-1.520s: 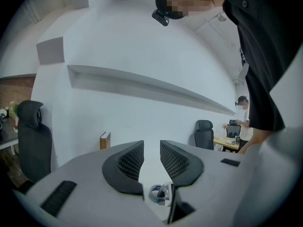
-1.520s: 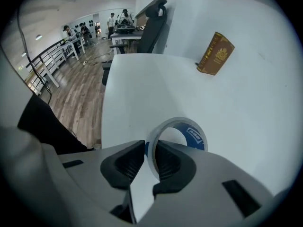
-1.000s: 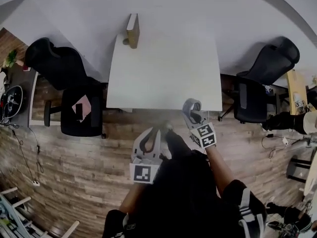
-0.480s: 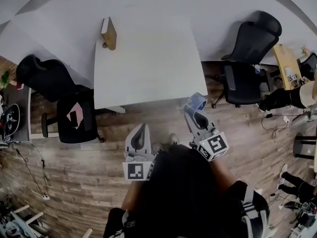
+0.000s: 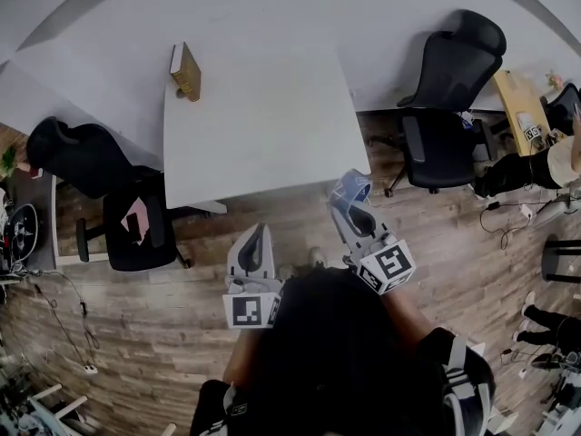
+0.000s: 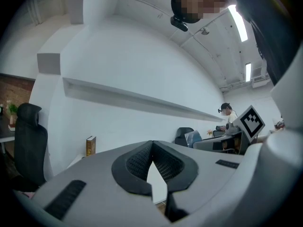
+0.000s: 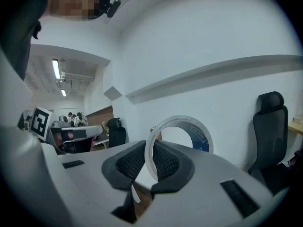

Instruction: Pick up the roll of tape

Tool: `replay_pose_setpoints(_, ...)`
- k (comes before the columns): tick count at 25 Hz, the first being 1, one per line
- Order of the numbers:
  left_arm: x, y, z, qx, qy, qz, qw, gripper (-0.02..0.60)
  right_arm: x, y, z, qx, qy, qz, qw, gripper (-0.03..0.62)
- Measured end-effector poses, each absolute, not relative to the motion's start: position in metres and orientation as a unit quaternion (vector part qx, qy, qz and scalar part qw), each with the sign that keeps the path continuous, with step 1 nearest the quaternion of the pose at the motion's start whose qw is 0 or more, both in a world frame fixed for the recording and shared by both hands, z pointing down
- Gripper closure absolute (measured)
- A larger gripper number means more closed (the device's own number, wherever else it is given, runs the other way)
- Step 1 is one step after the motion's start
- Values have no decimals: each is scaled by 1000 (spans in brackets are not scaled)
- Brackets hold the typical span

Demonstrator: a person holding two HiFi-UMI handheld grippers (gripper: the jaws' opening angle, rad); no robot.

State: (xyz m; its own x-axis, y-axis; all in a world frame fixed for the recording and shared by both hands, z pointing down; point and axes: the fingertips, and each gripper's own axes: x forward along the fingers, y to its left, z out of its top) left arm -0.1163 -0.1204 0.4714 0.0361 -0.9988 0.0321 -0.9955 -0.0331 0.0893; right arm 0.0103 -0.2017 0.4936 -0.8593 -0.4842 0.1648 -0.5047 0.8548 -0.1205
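Note:
The roll of tape (image 7: 204,137), a clear ring with a blue inner label, stands upright between the pads of my right gripper (image 7: 150,150), which is shut on its rim. In the head view that right gripper (image 5: 350,192) holds the tape (image 5: 349,185) in the air over the wooden floor, just off the white table's (image 5: 263,125) near right corner. My left gripper (image 5: 256,235) hangs beside it to the left, jaws shut and nothing in them. In the left gripper view the left gripper's (image 6: 152,148) pads meet, and the tape (image 6: 194,137) shows to the right.
A brown book (image 5: 186,71) stands at the table's far left corner. Black office chairs stand left (image 5: 100,175) and right (image 5: 445,89) of the table. Another person (image 5: 536,166) is at the right edge, by a wooden desk (image 5: 517,107).
The right gripper has come up and back from the table's near edge with the tape in it. The left gripper's jaws have closed, and it has shifted slightly.

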Motion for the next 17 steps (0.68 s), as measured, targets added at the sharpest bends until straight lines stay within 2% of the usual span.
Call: replay_pose_setpoints(17, -114, -125, 465, 718, -694, -27, 39, 558, 7, -202, 494, 243, -965, 75, 67, 533)
